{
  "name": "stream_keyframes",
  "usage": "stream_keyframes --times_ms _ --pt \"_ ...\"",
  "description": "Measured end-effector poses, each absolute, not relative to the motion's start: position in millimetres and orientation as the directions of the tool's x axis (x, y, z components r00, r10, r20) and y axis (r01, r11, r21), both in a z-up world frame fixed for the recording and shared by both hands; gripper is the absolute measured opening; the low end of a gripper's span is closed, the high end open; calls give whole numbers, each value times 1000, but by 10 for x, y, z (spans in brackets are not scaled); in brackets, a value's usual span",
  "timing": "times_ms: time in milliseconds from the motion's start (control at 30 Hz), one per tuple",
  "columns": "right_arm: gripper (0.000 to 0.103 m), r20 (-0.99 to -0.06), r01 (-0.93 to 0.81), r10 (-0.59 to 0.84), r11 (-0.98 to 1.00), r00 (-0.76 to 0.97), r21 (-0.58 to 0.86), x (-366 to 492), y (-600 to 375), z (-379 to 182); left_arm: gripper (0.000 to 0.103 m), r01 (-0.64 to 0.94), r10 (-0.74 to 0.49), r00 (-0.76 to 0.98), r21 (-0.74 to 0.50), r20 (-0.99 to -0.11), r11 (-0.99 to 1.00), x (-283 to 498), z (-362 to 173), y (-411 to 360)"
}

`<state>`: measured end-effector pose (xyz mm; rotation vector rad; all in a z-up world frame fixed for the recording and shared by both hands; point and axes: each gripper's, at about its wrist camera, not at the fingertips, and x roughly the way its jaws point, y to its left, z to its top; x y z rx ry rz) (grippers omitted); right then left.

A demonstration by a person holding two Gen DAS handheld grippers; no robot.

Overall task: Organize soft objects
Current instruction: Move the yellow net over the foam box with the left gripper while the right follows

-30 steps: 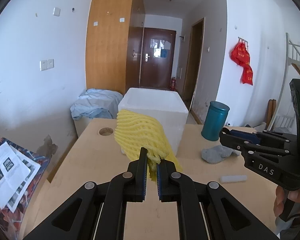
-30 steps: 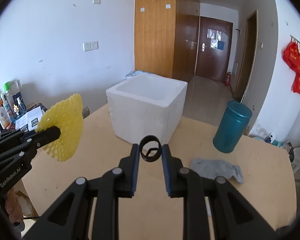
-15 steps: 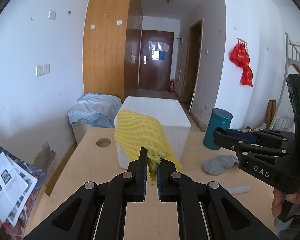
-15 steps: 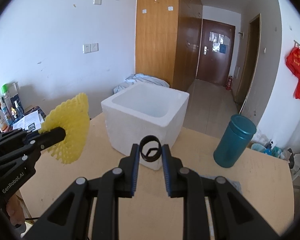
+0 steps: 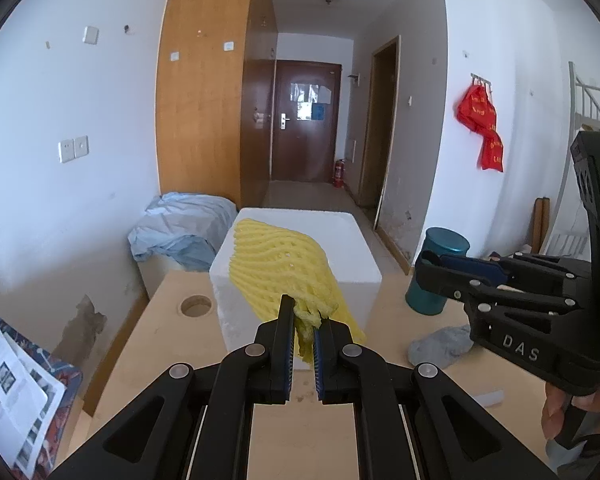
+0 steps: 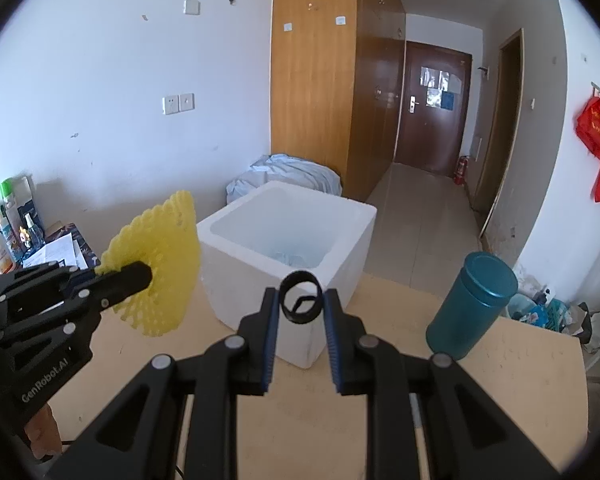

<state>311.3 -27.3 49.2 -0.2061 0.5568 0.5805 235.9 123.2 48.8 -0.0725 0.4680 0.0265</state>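
Observation:
My left gripper (image 5: pixel 303 314) is shut on a yellow foam net (image 5: pixel 284 268) and holds it in the air in front of the white foam box (image 5: pixel 352 256). In the right wrist view the net (image 6: pixel 156 272) hangs left of the box (image 6: pixel 300 240), which is open on top. My right gripper (image 6: pixel 301 300) is shut on a black band loop (image 6: pixel 300 298), held above the near edge of the box. A grey cloth (image 5: pixel 440 346) lies on the wooden table (image 5: pixel 300 440) to the right.
A teal canister (image 6: pixel 472 304) stands on the table right of the box. A small white strip (image 5: pixel 490 397) lies near the cloth. The table has a round hole (image 5: pixel 196 306) at its far left. Papers (image 5: pixel 8 400) and bottles (image 6: pixel 2 236) sit left of the table.
Both grippers have risen and moved toward the foam box, keeping their holds. The inside of the box now shows in the right wrist view.

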Motion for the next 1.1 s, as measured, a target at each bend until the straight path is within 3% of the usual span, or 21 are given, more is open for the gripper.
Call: stream_keyframes --times_ms 567,1100 --pt "26 -533 -562 471 827 703 -9 3544 -284 607 9 -10 -44 885 -113 -463 994 3072 672 1254" --pt "26 -550 -564 469 826 691 -6 3824 -197 515 9 -51 -16 855 -114 -519 992 3764 471 1362"
